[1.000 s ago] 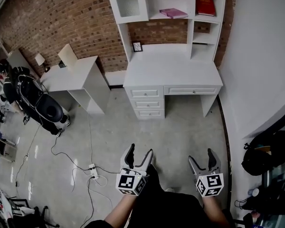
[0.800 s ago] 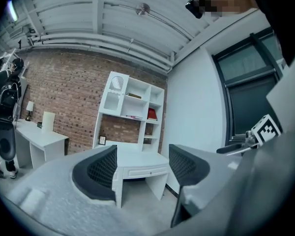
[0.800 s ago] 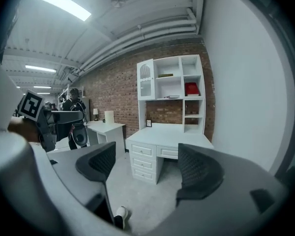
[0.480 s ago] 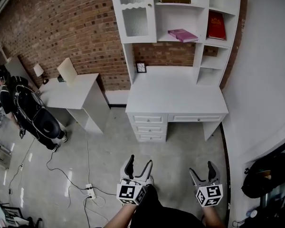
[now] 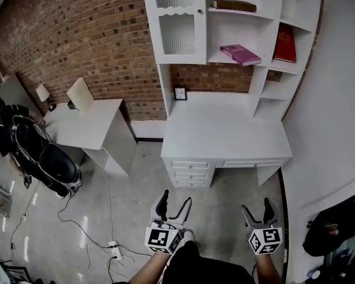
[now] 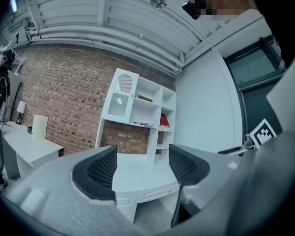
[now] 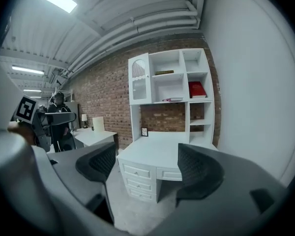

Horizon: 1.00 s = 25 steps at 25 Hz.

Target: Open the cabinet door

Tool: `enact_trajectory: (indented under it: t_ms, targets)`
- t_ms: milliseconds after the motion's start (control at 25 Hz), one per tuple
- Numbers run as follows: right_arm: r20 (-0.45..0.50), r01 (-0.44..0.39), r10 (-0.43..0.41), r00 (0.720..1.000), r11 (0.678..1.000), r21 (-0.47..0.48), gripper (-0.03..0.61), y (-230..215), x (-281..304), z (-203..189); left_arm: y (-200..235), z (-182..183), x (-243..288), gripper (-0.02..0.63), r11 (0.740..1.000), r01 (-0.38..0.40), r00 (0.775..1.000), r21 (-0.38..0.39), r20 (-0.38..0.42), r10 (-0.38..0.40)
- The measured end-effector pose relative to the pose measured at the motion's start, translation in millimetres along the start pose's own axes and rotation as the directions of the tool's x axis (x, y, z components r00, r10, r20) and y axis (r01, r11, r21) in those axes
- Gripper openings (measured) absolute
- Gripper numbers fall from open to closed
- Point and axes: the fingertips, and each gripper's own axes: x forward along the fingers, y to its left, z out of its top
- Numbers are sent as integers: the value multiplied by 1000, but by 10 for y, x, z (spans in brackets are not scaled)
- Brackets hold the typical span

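Brick in red-brown courses makes up the back wall (image 5: 77, 40), and against it stands a white counter (image 5: 225, 132) with drawers below and a shelved hutch (image 5: 266, 93) on top, whose upper edge is cut off in the head view. To the left of it stands a lower white side counter (image 5: 86, 120), and a black wheeled thing at the left edge is too cut off to name. The cabinet door (image 5: 178, 22) fills the hutch's upper left bay. It is a tall, narrow panel with its long axis upright, shut flush with the frame and facing out into the room, with two ribbed glass panes; the left gripper view shows its arched top. The left tongs (image 5: 174, 200) and right tongs (image 5: 258, 209) hover low over the grey floor, well apart from the hutch and pointing toward it. Each pair stands apart with nothing between, and only the counter shows through the gaps. Their cubes carry black-and-white square markers, not letters. A red book (image 5: 285, 42) stands in the right bay, a pink book (image 5: 241, 54) lies on the middle shelf, and a brown book (image 5: 234, 5) lies above it; no print on them can be read. A small framed picture (image 5: 180, 93) leans at the counter's back, its content too small to tell. A small knob (image 5: 199, 11) sits at the door's right edge.
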Motion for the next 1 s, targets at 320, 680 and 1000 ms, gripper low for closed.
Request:
enact_trajectory:
  t_ms: [320,680,1000]
  targets:
    - [-8,41,-41,999,999,5,383,388,721,256,651,167,443,316,997,81,996,-2,32,-81]
    - [-44,58,-59,997,998,-38,383,606,1075,245,1041,51,773,316,990,141,990,-27,34,-140]
    - [-45,190,-194,980,979,-78,383,182,973,435,1003,-170,797,316,984,151,989,-95,23,-149]
